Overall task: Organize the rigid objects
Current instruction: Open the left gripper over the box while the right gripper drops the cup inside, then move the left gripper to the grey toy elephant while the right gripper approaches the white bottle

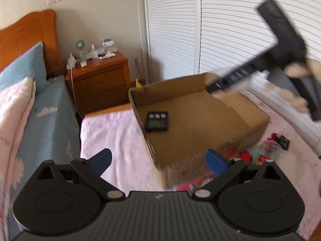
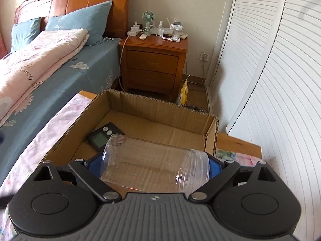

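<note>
The right gripper [image 2: 155, 165] holds a clear plastic jar [image 2: 154, 165] crosswise between its blue pads, base at one pad and threaded mouth at the other — it hangs over the near edge of the cardboard box [image 2: 210, 126], not yet set down. The left gripper [image 1: 158, 160] has its jaws spread wide with nothing between them, over the pink cloth [image 1: 112, 132] just beside the box's corner.

By my reading the sorting is barely begun: only a small black digital timer [image 1: 157, 121] lies on the box floor. Past the box's near wall a jumble of red and dark items [image 1: 266, 148] waits on the cloth, too blurred to name.

The box floor is mostly bare, so I judge little blocks the jar's drop, though the timer lies just beyond the jar. Further out stand a wooden nightstand [image 2: 154, 66] and the bed [image 2: 60, 64].
</note>
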A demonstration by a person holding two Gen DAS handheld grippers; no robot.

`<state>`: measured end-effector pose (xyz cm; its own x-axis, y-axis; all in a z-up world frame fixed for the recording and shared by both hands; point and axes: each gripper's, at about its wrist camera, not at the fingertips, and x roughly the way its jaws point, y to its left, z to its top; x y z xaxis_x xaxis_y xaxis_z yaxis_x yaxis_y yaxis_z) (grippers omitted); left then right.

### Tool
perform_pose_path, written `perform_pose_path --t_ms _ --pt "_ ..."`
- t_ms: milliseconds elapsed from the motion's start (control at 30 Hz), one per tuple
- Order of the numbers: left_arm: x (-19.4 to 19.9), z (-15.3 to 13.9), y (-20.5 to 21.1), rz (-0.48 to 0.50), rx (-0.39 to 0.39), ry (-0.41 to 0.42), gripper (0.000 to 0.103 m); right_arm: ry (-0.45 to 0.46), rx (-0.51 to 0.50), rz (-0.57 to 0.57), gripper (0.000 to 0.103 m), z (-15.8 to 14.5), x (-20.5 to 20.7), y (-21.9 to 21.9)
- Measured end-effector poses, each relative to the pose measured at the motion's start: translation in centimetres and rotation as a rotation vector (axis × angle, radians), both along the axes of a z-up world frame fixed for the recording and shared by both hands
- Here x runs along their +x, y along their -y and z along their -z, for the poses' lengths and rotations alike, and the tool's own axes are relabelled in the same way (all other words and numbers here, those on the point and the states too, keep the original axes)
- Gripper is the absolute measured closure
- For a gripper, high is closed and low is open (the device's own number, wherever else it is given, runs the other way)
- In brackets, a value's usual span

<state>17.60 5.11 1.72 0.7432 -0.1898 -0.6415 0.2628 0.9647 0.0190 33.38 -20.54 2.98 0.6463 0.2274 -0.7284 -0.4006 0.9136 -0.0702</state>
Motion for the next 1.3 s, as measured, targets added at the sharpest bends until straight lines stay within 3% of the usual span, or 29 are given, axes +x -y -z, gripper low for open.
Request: perform_pose_path --t_ms 100,267,500,933,1300 --pt "-1.6 0.8 -0.4 0.015 -0.047 -0.031 0.004 0.001 -0.013 0.024 0.005 0.7 1.8 -0.8" --pt "-3.2 2.0 0.1 0.022 -0.001 -0.027 0.004 -0.011 -0.01 0.068 0.0 1.7 3.8 -1.1" --pt "-3.9 2.1 0.0 0.018 -0.024 -0.025 0.004 -0.025 0.034 0.117 0.0 1.7 2.7 0.6" --pt "-5.1 2.7 0.9 -0.011 -0.005 -0.044 0.004 0.005 0.099 0.066 0.0 1.2 -6.7 3.0" --pt "-6.6 3.9 1.9 0.028 0.018 -0.077 0.004 -0.007 0.07 0.032 0.0 4.5 -16.3 5.3"
